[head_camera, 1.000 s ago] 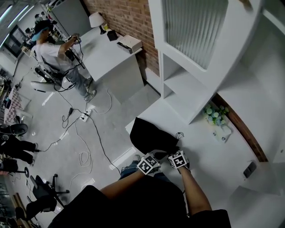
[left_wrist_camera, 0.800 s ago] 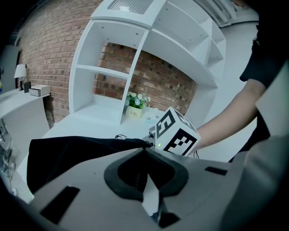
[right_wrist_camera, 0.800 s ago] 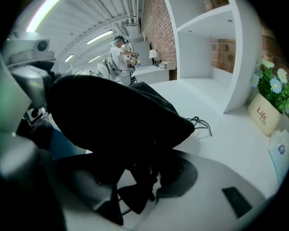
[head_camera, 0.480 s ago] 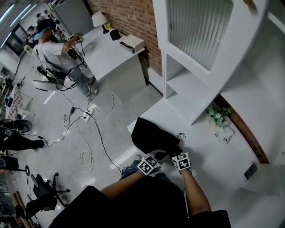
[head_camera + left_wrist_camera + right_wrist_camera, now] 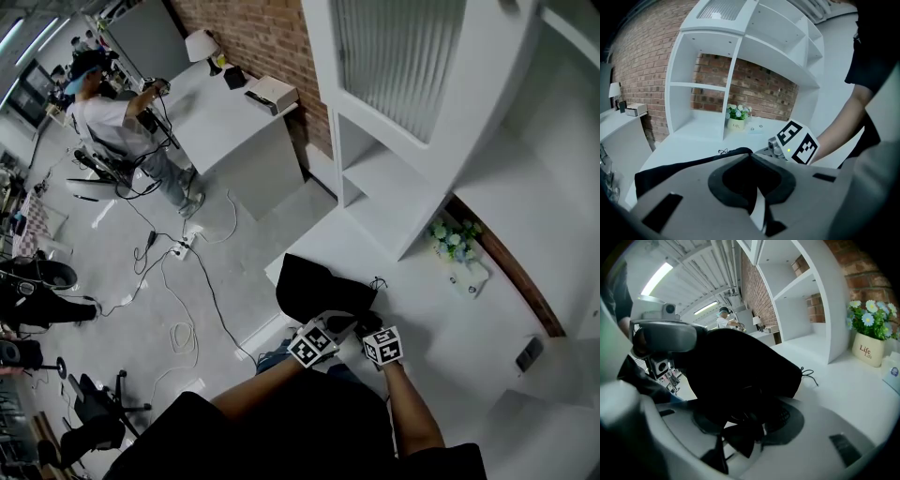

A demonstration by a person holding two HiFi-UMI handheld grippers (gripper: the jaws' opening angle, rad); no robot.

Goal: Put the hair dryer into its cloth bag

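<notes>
Moved: the right gripper [image 5: 367, 324] has eased back toward me and a little off from the left gripper [image 5: 328, 324]. Its jaws have just been closing, with black cloth between them.
Left jaws: near shut, pinching a fold of the cloth bag [image 5: 317, 286] at its near edge.
Right jaws: part-way closed, pressing on the bag's cloth too. I cannot tell what lies inside the fold.
Hair dryer: not seen in any view. The bag looks humped and full, so I judge it is already inside.
Why held so: both grips sit side by side toward the drawstring end, I reckon to work the mouth or settle the load.
Bag's place: on the table [image 5: 450, 328], at the near corner, close to the edge.
Around: drawstring [image 5: 378, 283] trailing loose just beyond the right gripper. Flower pot [image 5: 457, 244] well apart, white shelf unit [image 5: 394, 202] behind.
In the way: nothing near the bag; the table edge is the one risk. The person [image 5: 103, 112] at the far table and the cables [image 5: 178, 281] on the floor are of no concern.
</notes>
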